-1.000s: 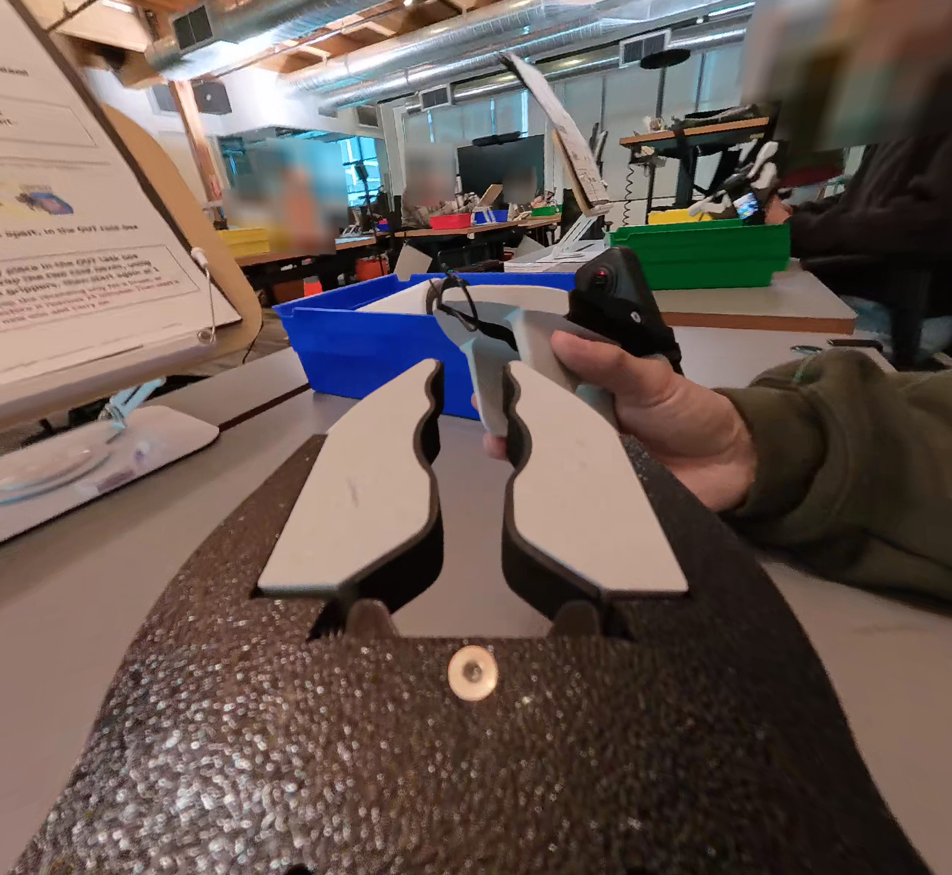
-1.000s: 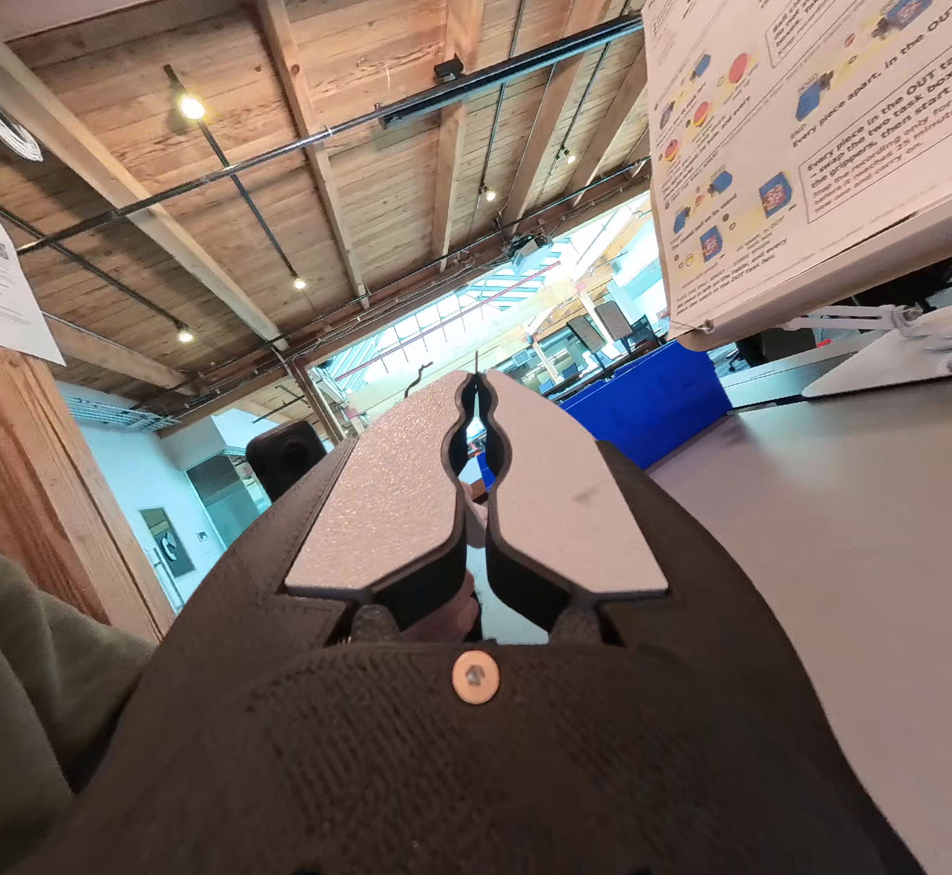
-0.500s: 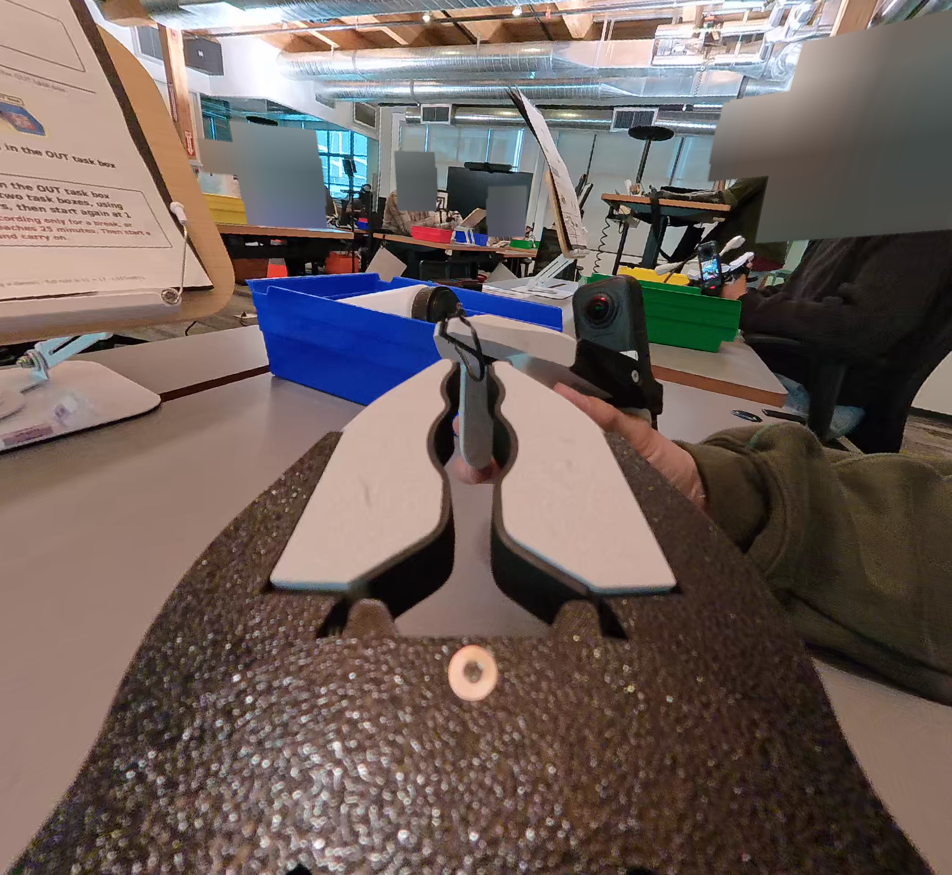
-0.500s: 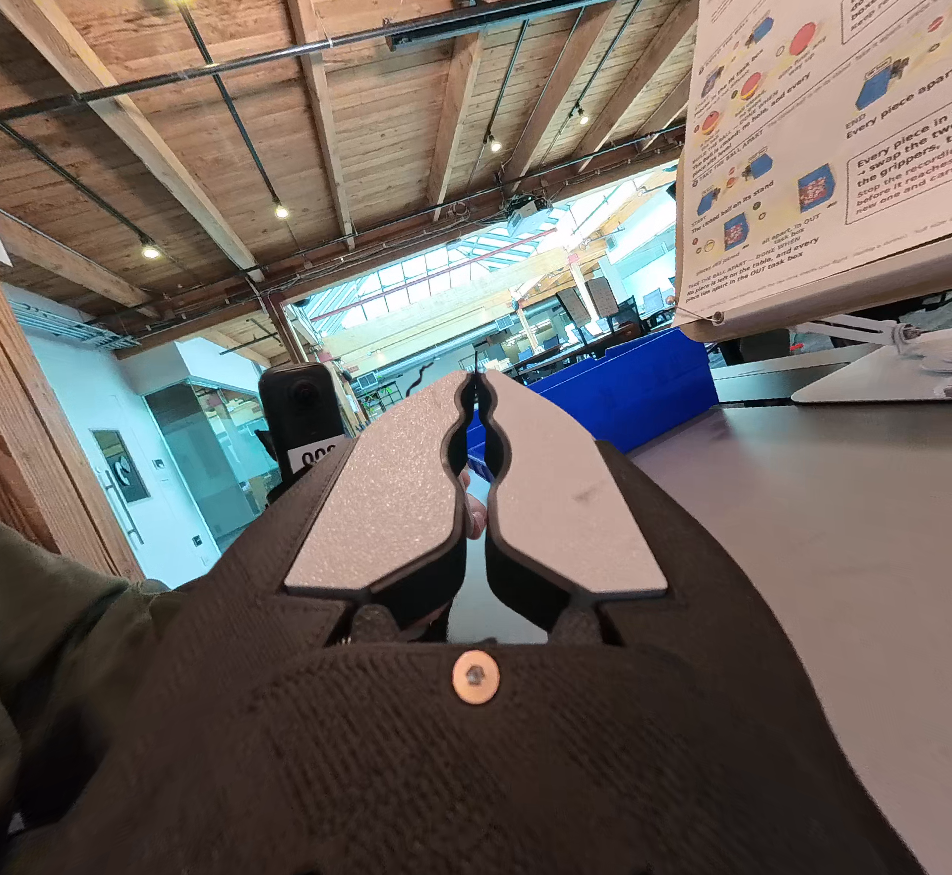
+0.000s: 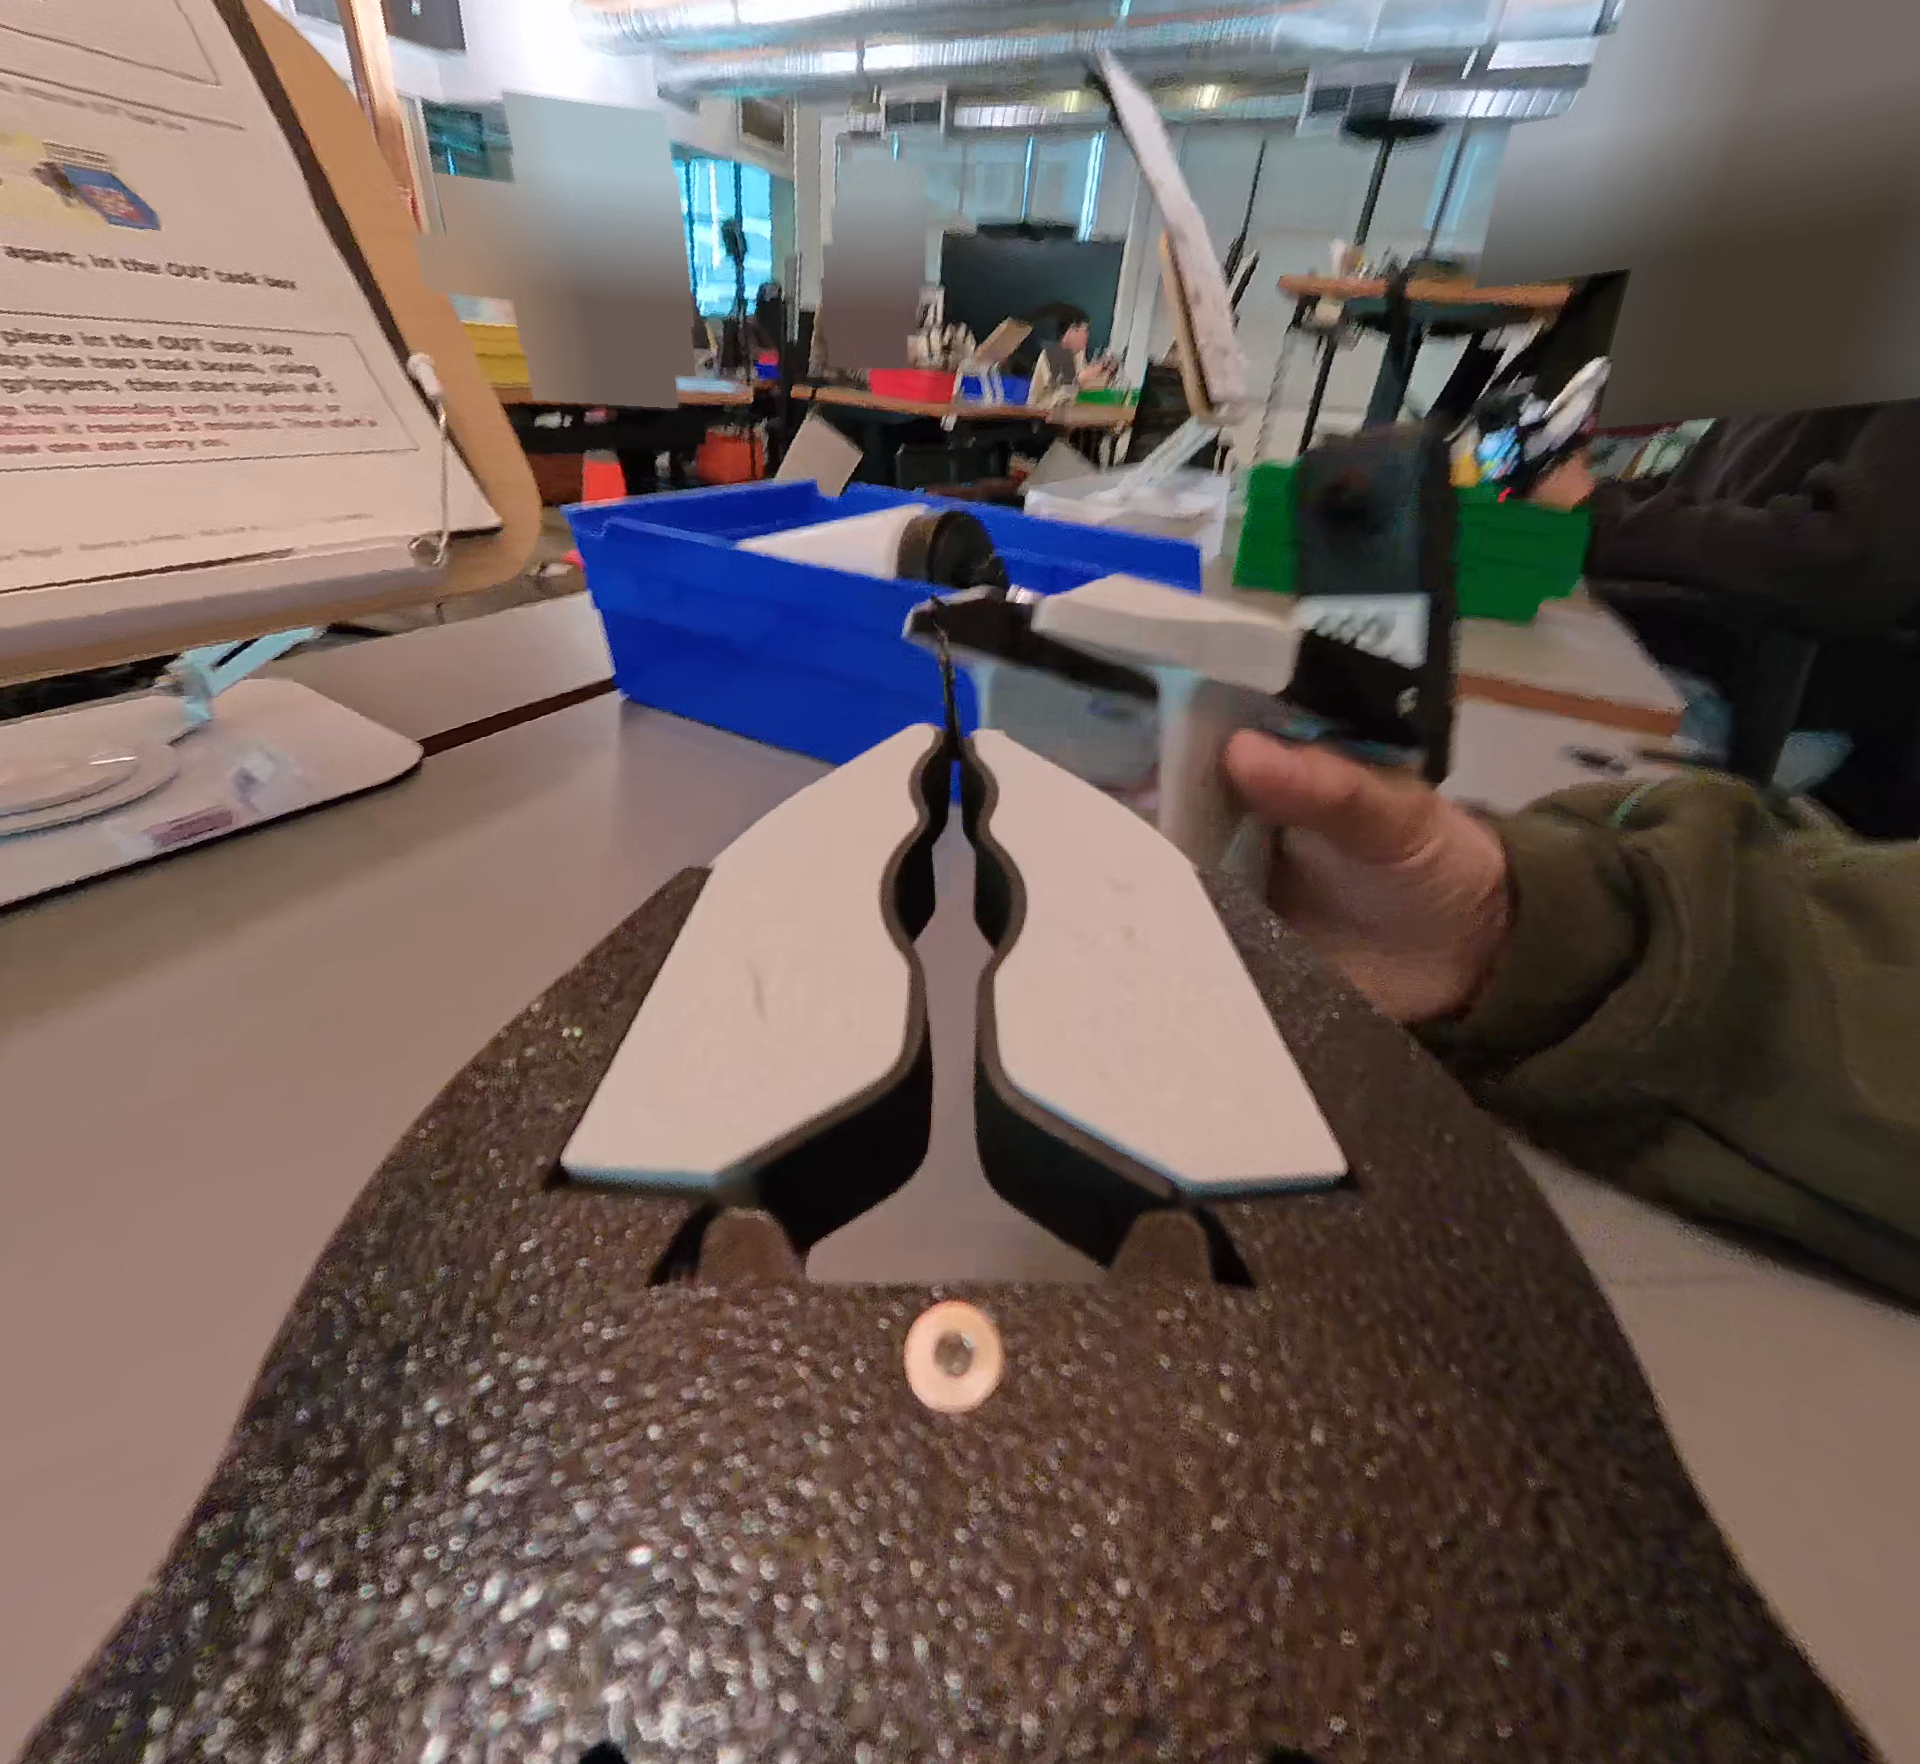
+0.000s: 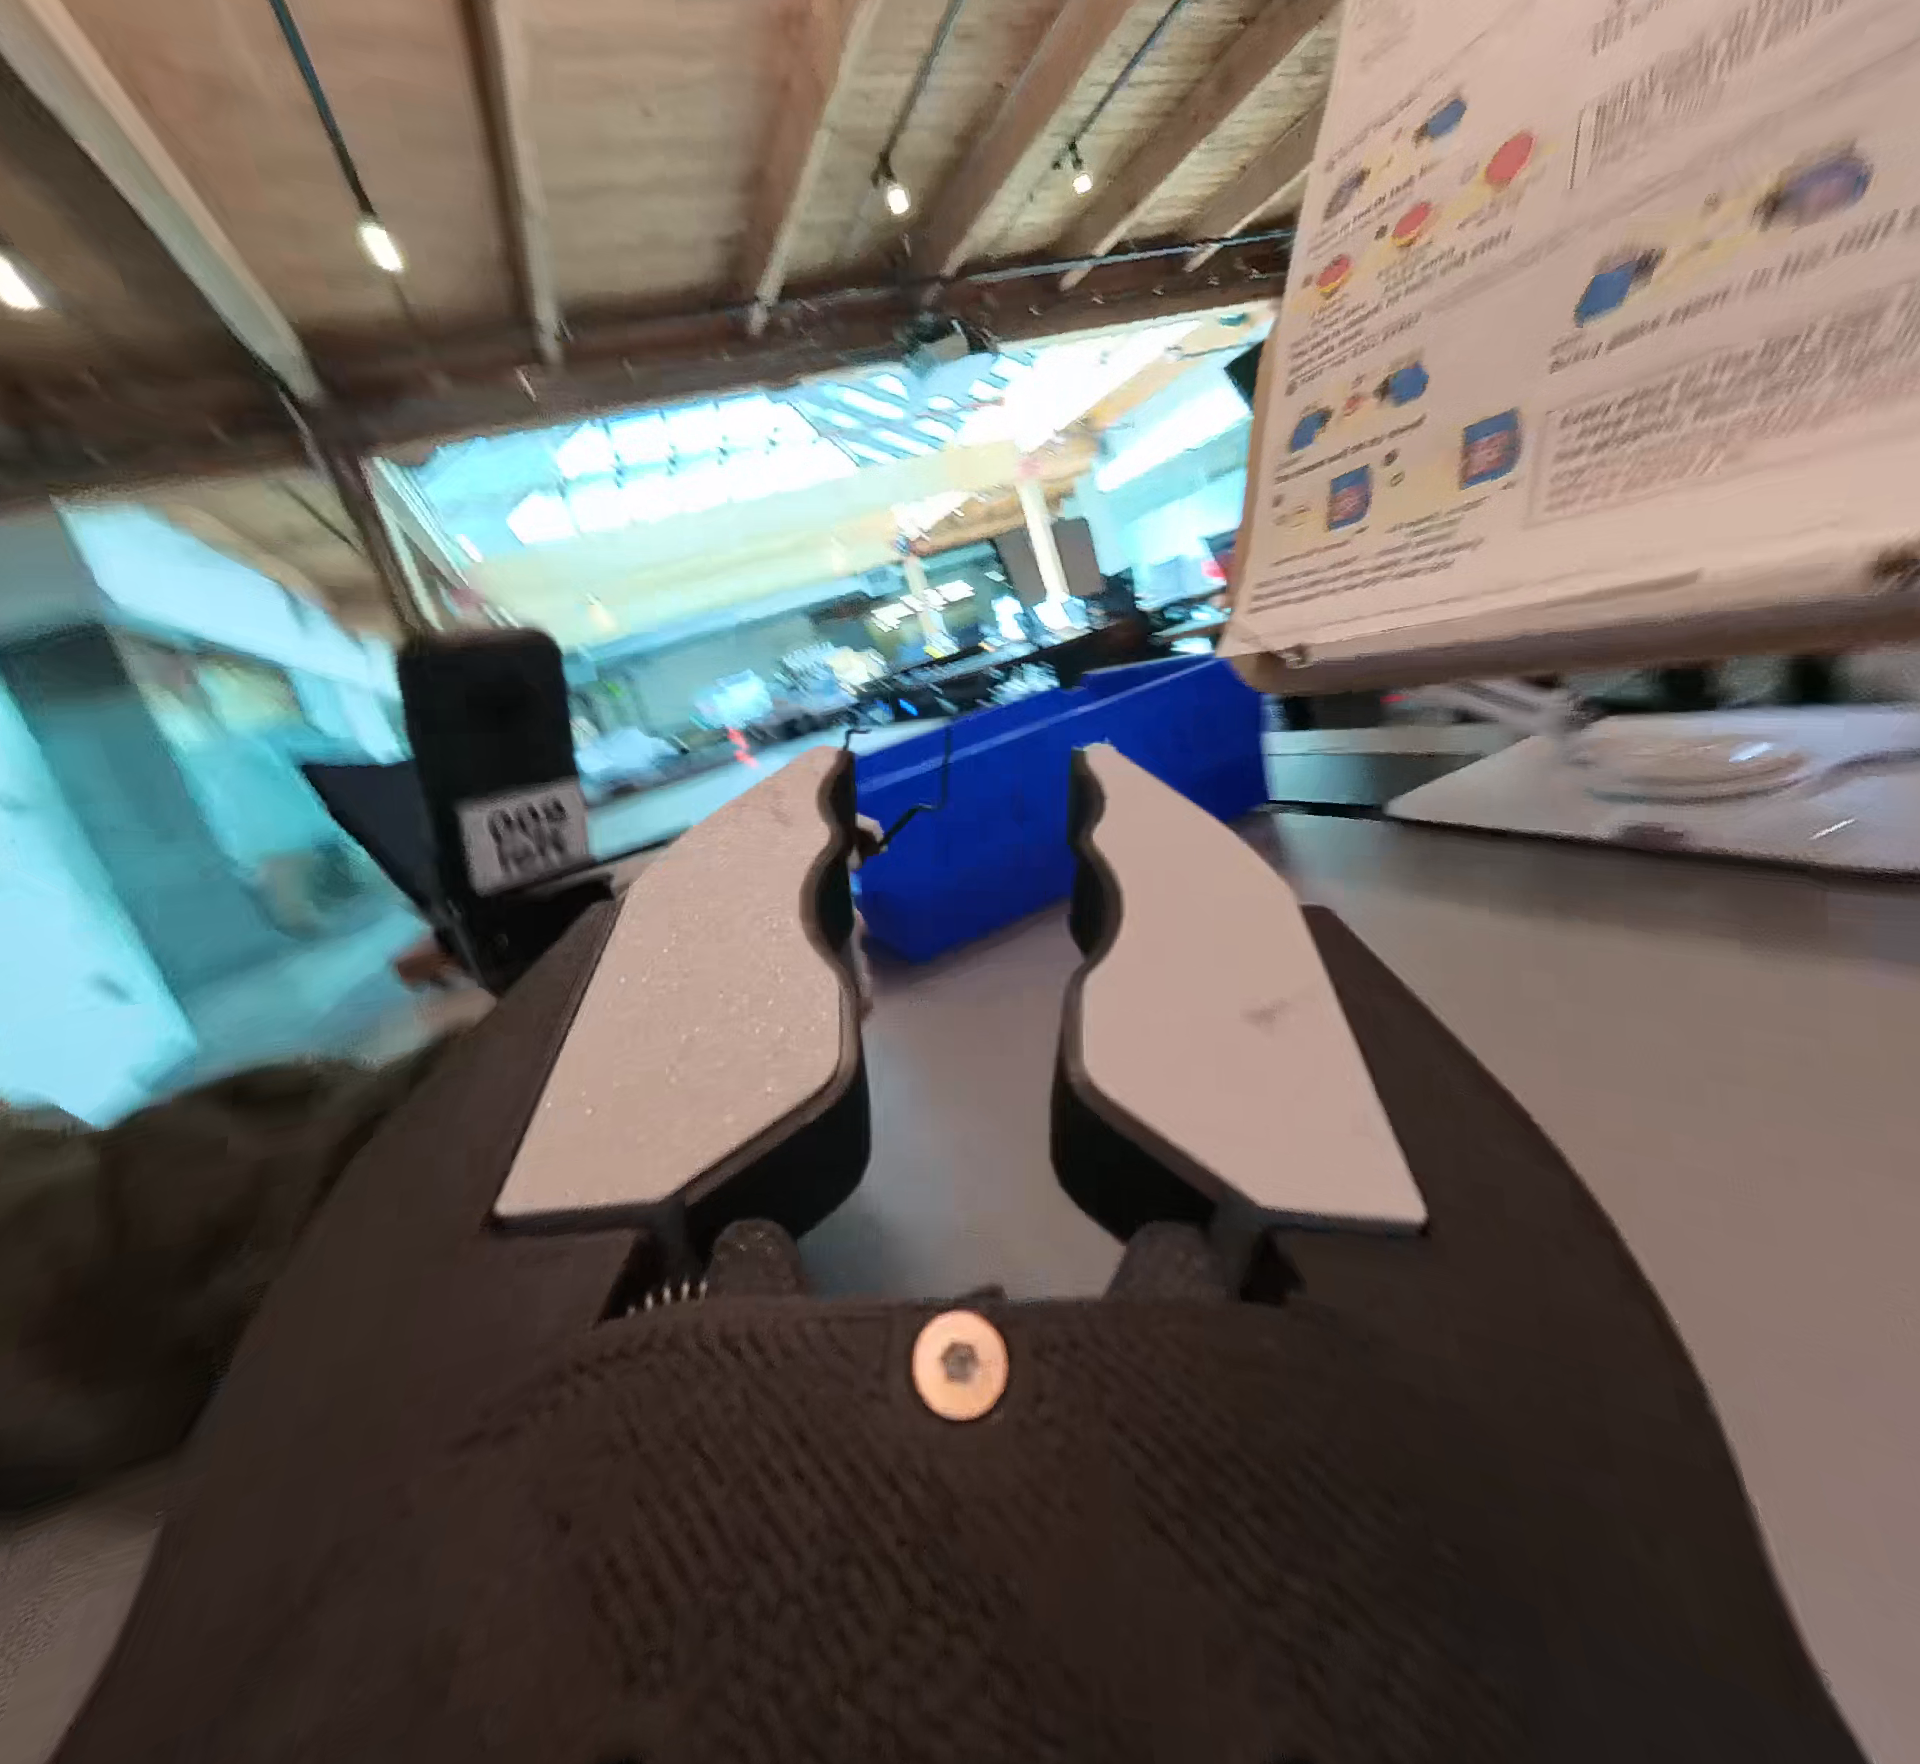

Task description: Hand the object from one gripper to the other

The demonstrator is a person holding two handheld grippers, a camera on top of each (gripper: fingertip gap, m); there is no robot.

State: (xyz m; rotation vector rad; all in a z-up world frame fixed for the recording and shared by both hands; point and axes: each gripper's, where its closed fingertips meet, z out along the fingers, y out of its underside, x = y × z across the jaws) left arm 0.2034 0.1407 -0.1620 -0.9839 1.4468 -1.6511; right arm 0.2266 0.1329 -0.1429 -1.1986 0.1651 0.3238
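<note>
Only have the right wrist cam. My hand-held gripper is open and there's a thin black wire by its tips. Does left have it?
Observer: Yes. The left hand-held gripper is shut, pinching the thin black wire at its very tips.
Operator: Is the wire clear of mine?
Observer: Cannot tell. In the left wrist view it runs straight up from the left tips to the tip of the right hand-held gripper, which sits just above.
Operator: What's inside the blue bin?
Observer: A white roll with a black end cap, lying on its side.
</note>
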